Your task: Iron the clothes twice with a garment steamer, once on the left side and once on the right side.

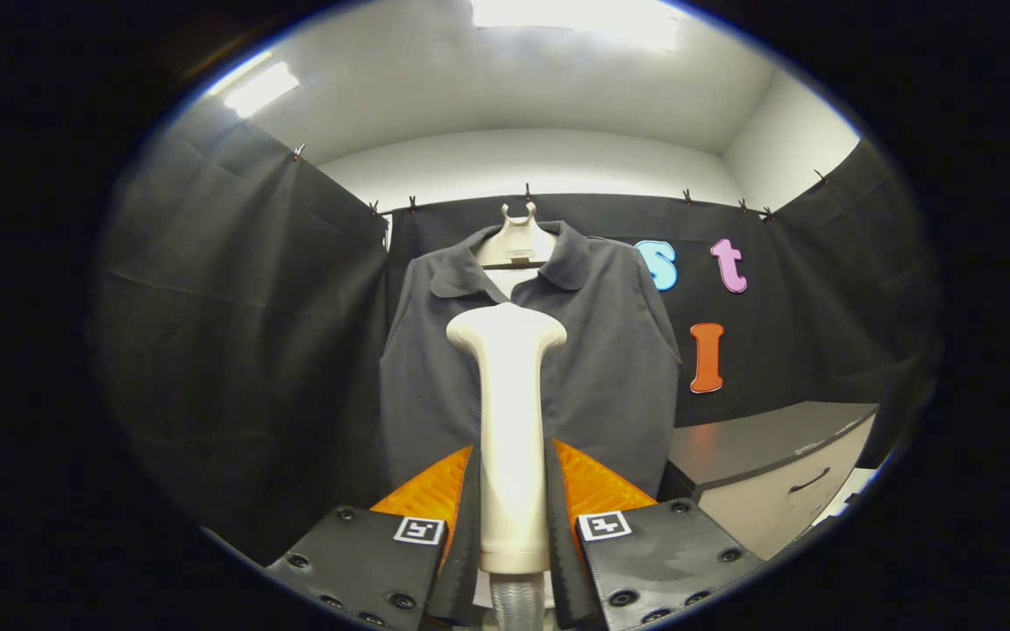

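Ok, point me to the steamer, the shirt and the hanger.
Garment steamer (pixel 512 438): gripper view, mid-handle, clamped between the fingers.
Shirt (pixel 619 368): gripper view, front panel beyond the steamer.
Hanger (pixel 518 241): gripper view, neck above the collar.

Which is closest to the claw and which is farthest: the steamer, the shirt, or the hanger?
1. The steamer: its handle sits between the fingers of the claw, which press on it from both sides.
2. The shirt: hanging just beyond the steamer's head.
3. The hanger: at the shirt's collar, up by the black cloth wall.
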